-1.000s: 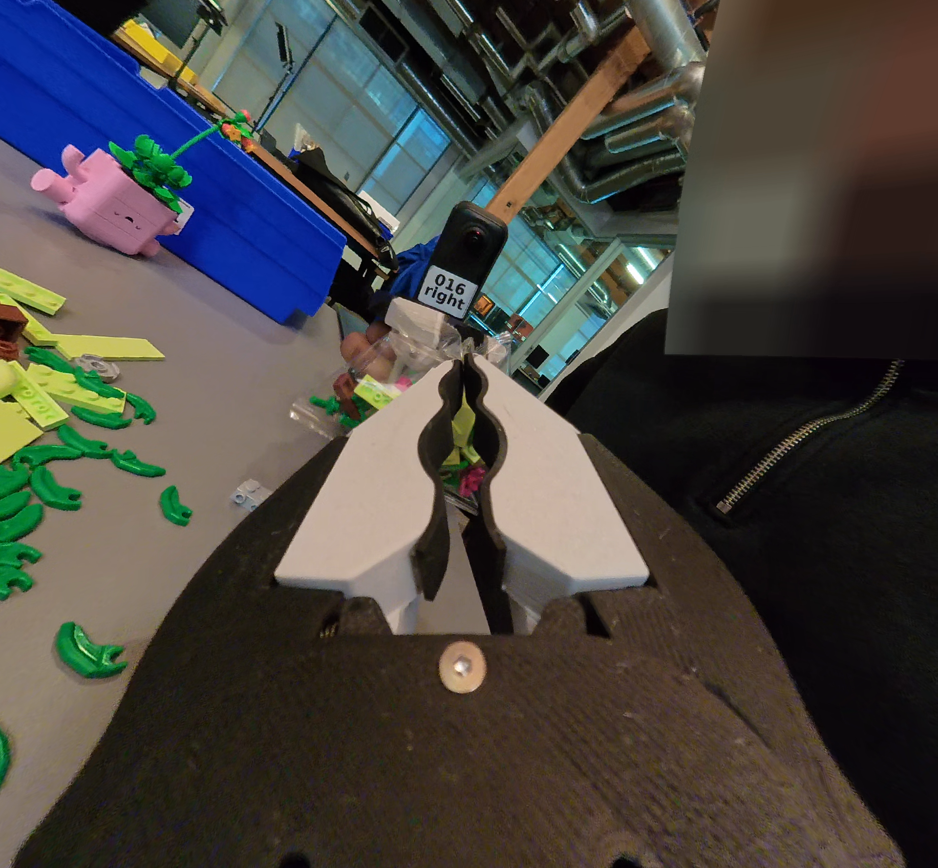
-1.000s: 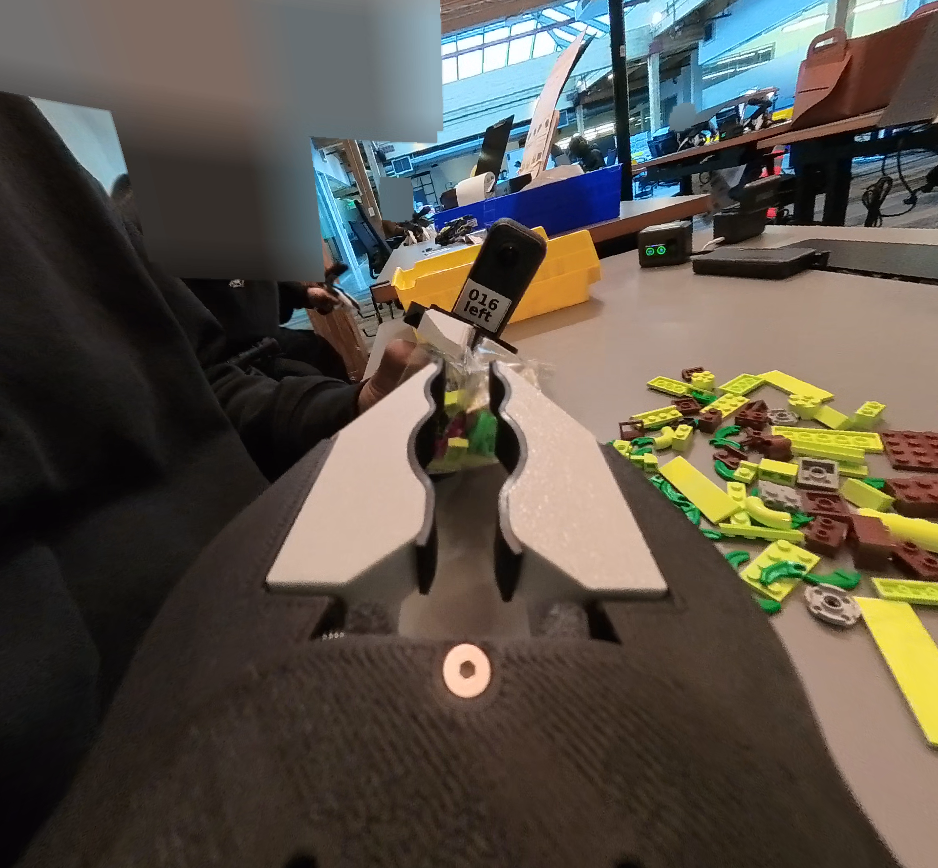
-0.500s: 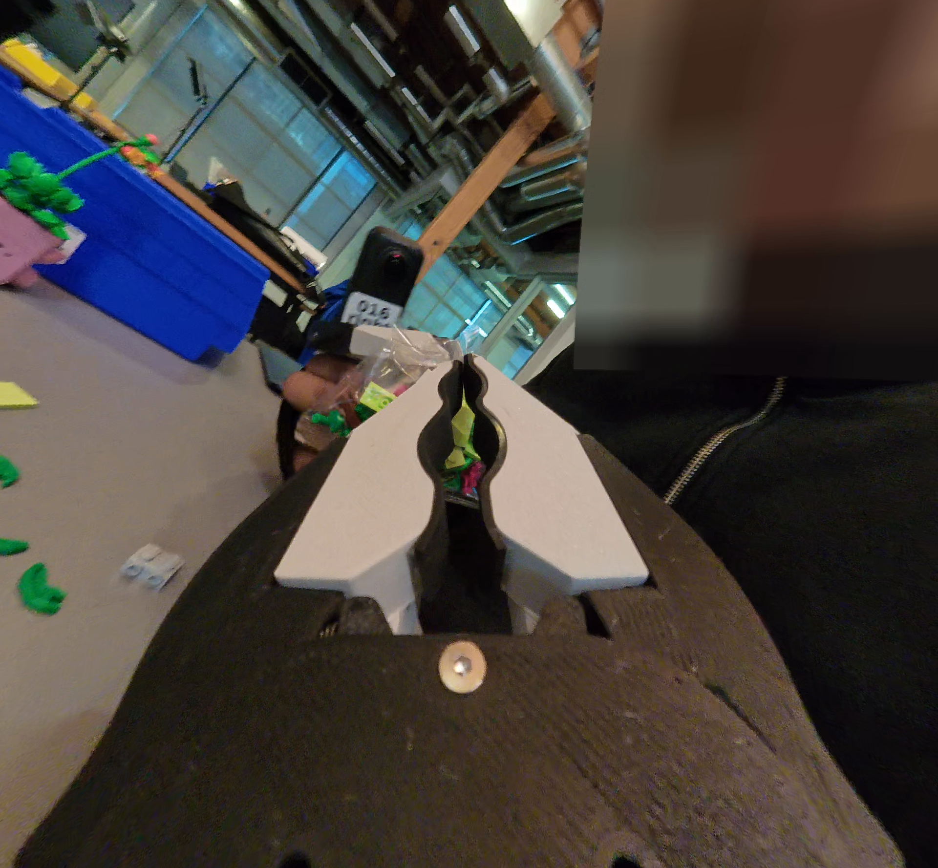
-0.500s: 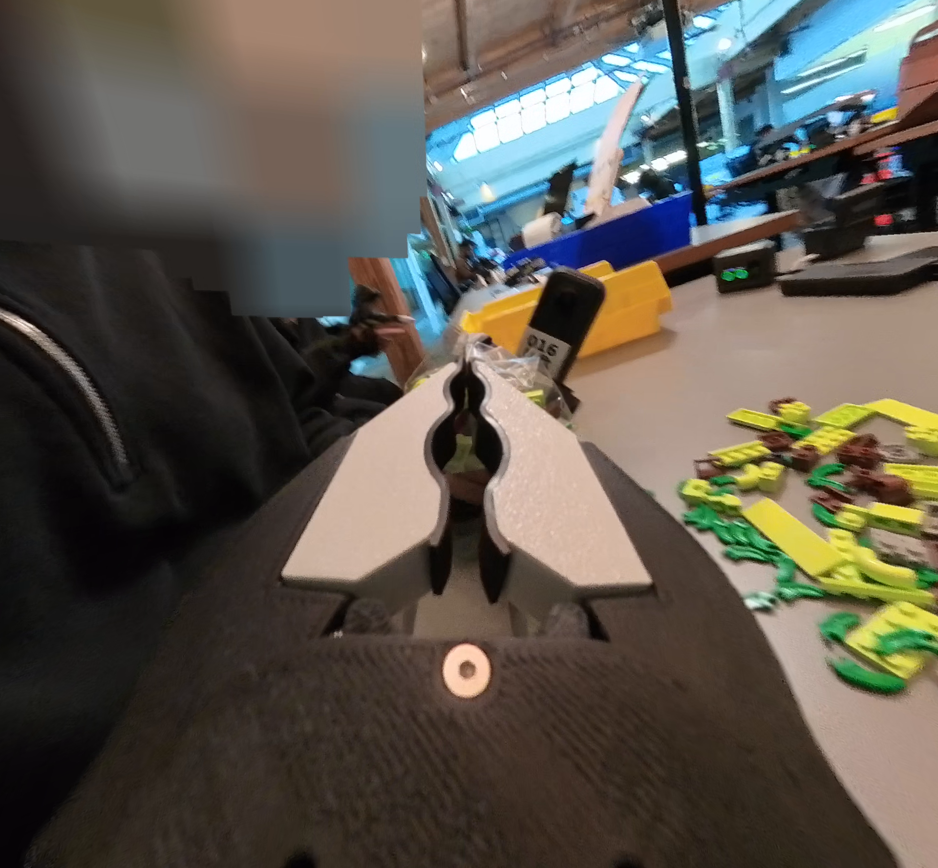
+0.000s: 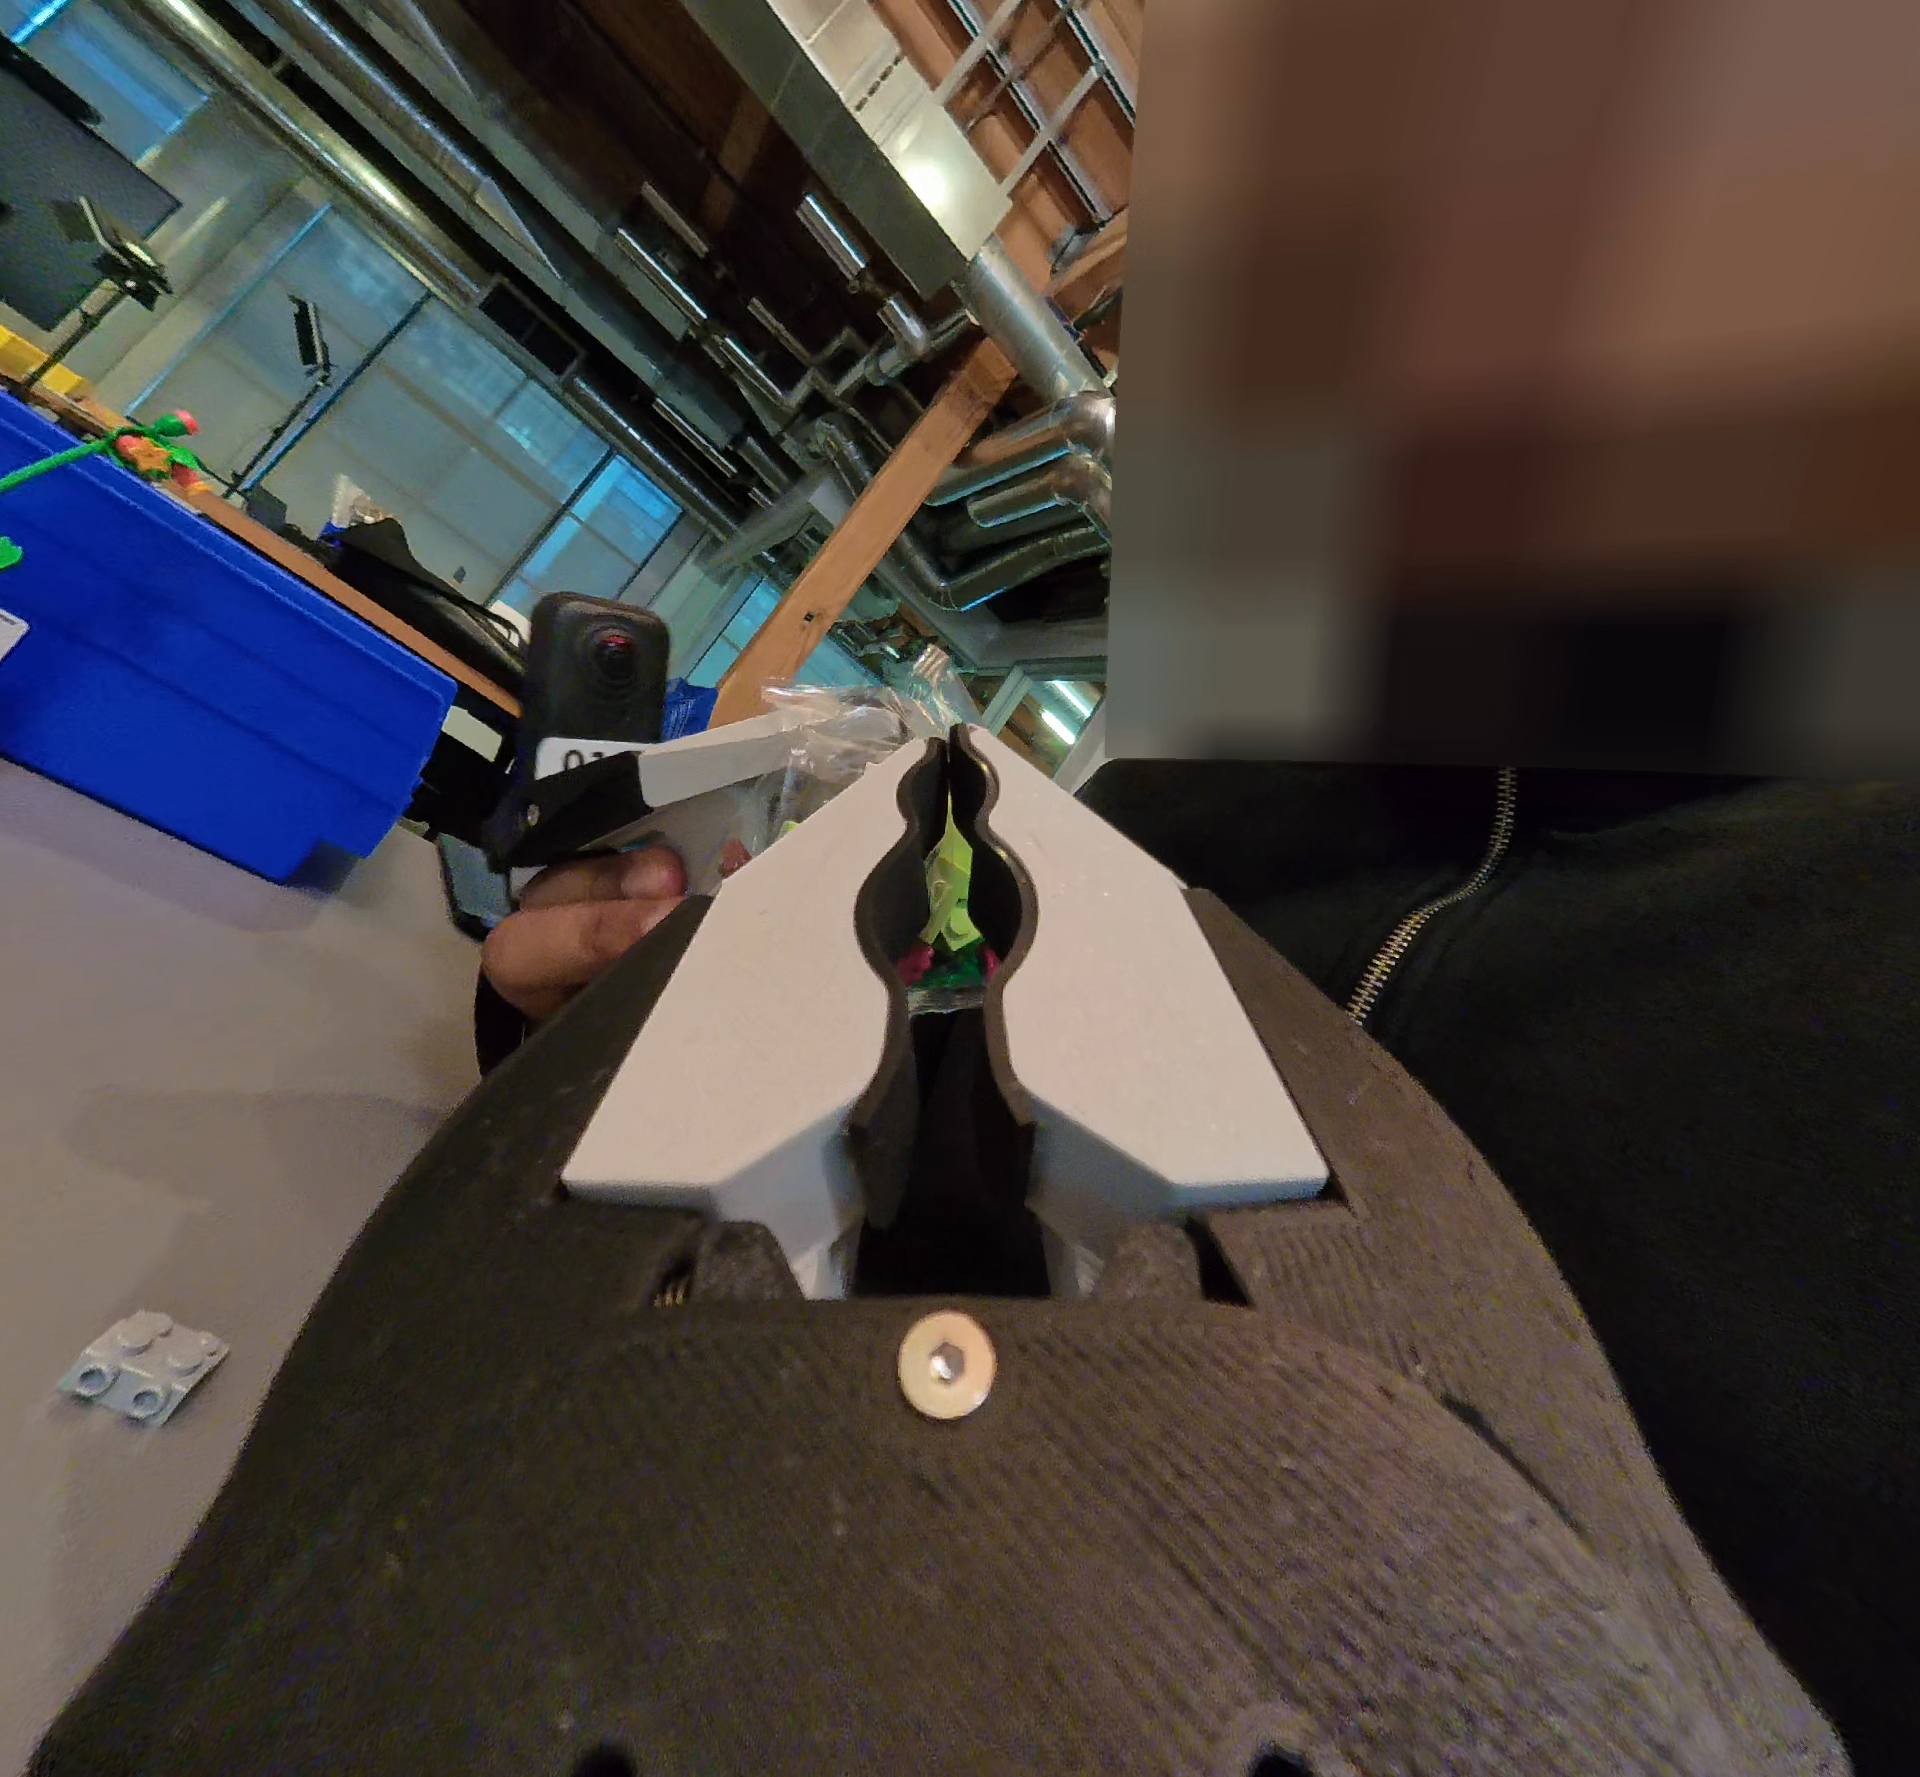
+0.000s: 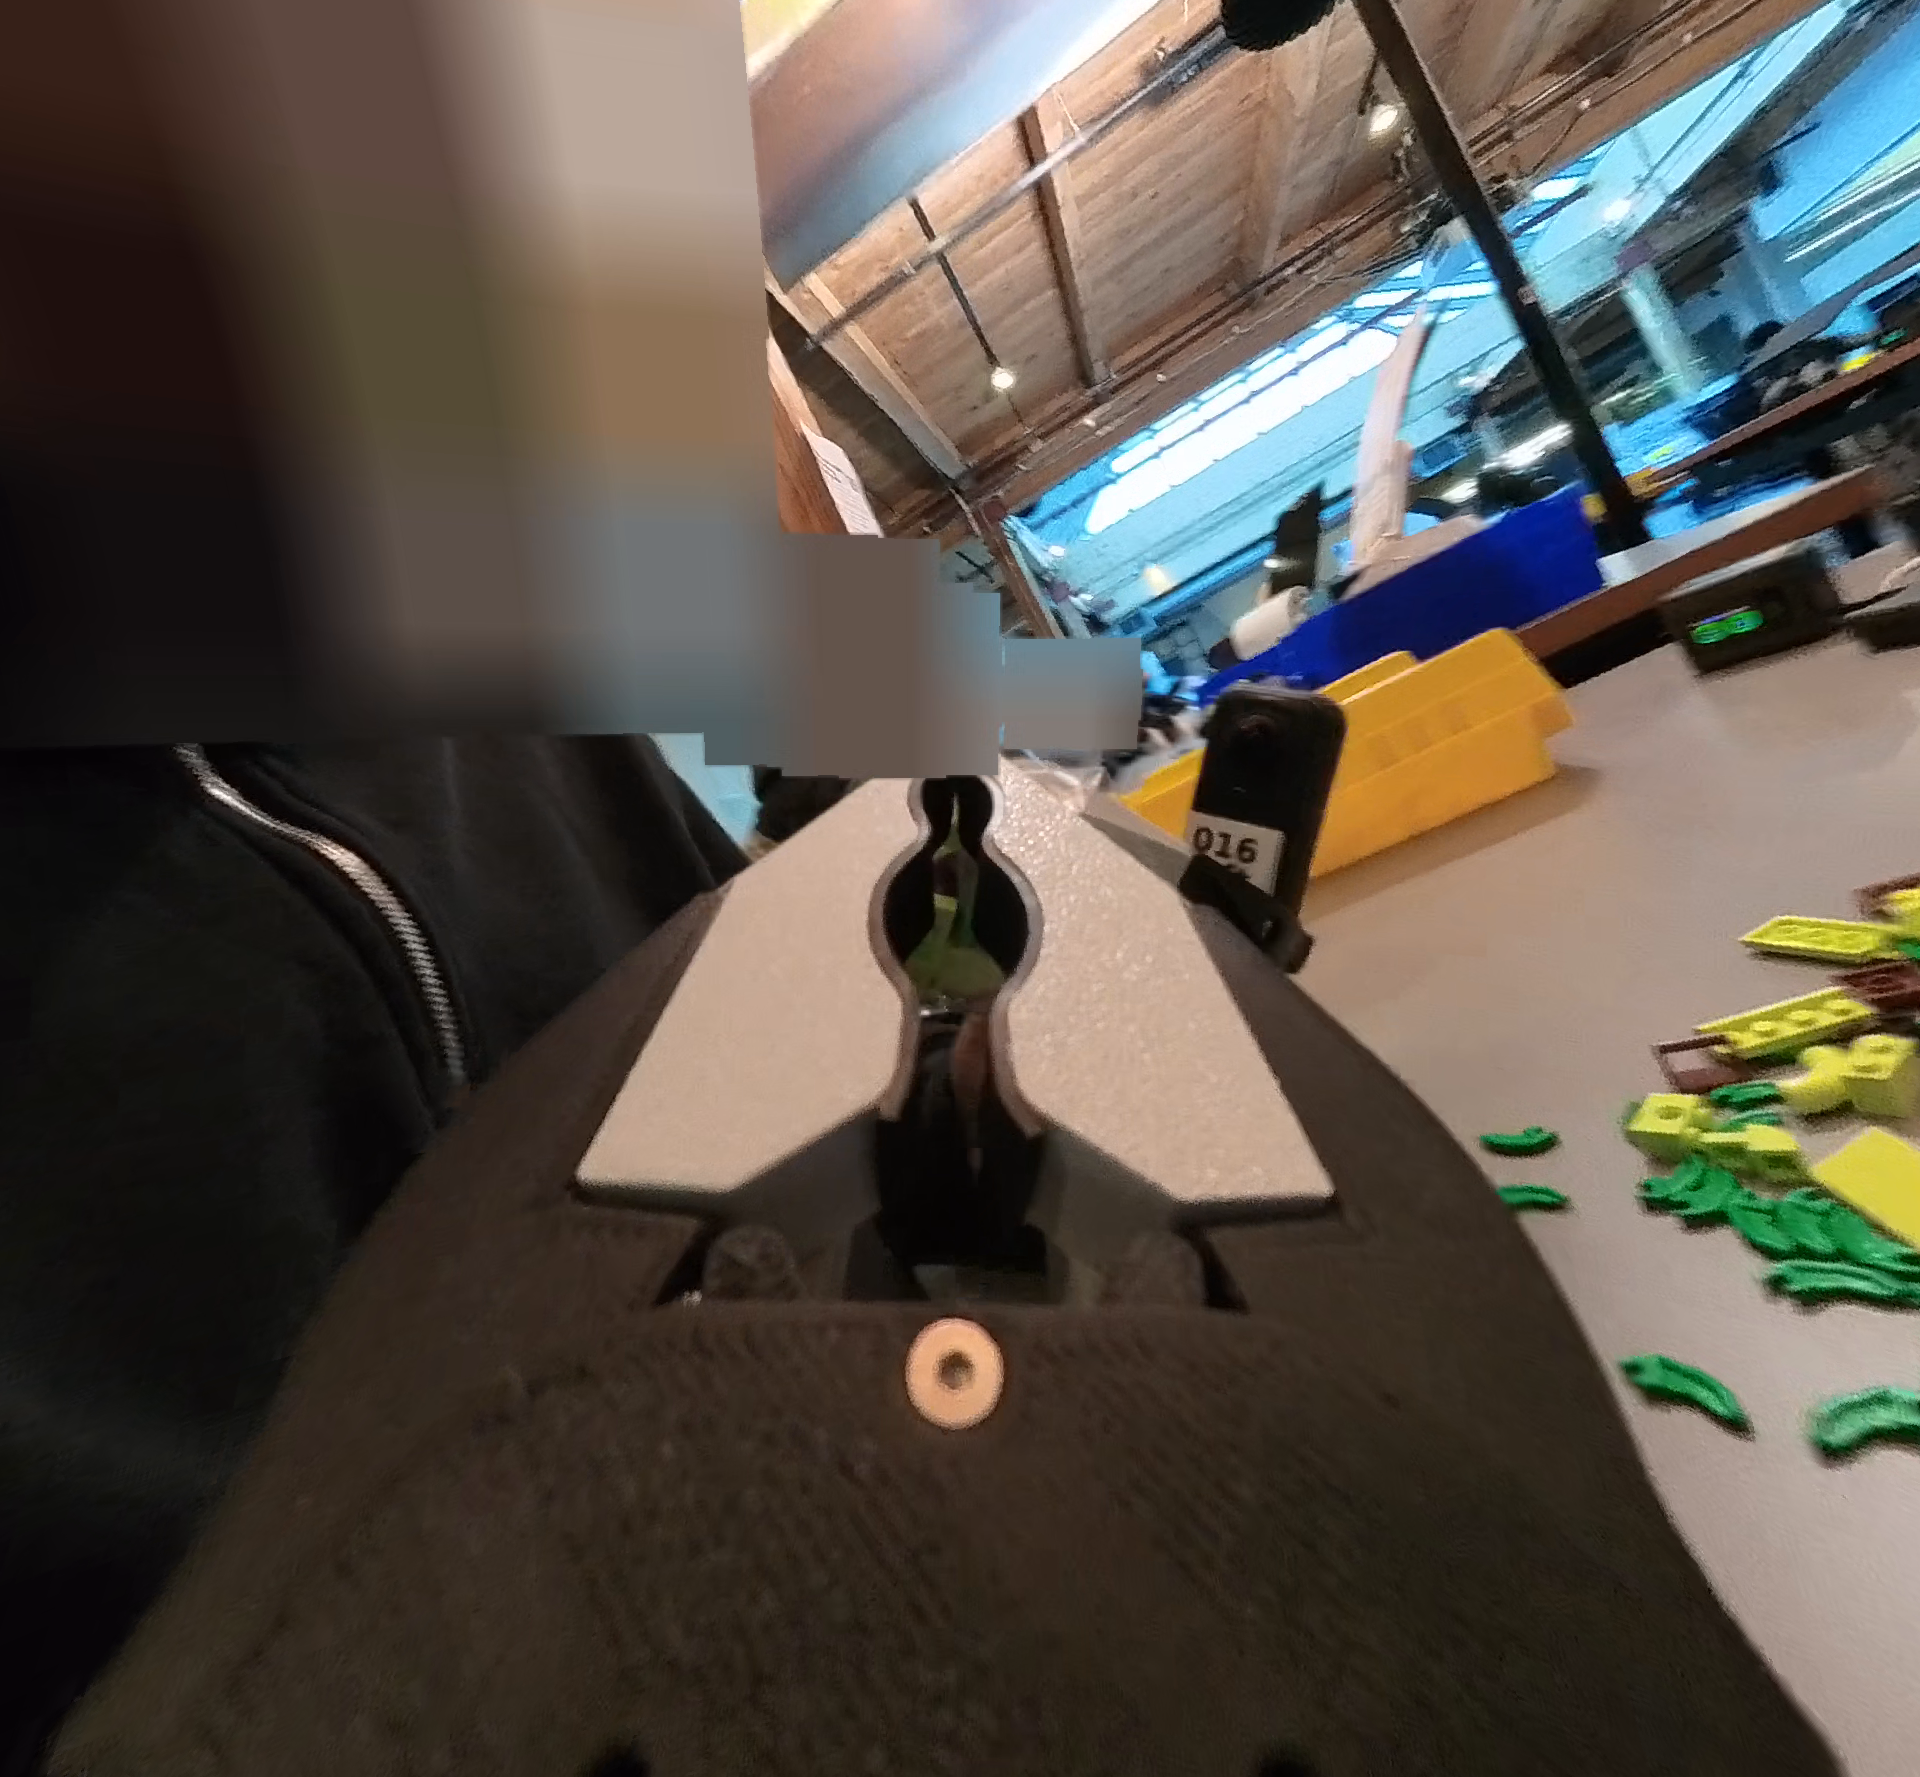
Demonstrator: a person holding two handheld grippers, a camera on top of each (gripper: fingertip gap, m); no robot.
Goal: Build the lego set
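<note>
Above the table's near edge, left gripper [image 5: 951, 759] and right gripper [image 6: 954, 797] both clamp the clear parts bag [image 5: 831, 725]; tearing it open looks underway; next, pull apart steadily.

Black textured claw body [image 5: 935, 1571], grey fingers [image 5: 1122, 1000], silver screw [image 5: 947, 1364], black zipped jacket [image 5: 1662, 1052]

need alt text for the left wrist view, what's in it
The left gripper is shut on a clear plastic bag of lego pieces, raised in front of a person's black zip jacket. The right gripper grips the same bag from the left, over a grey table with one small grey lego plate.
</note>
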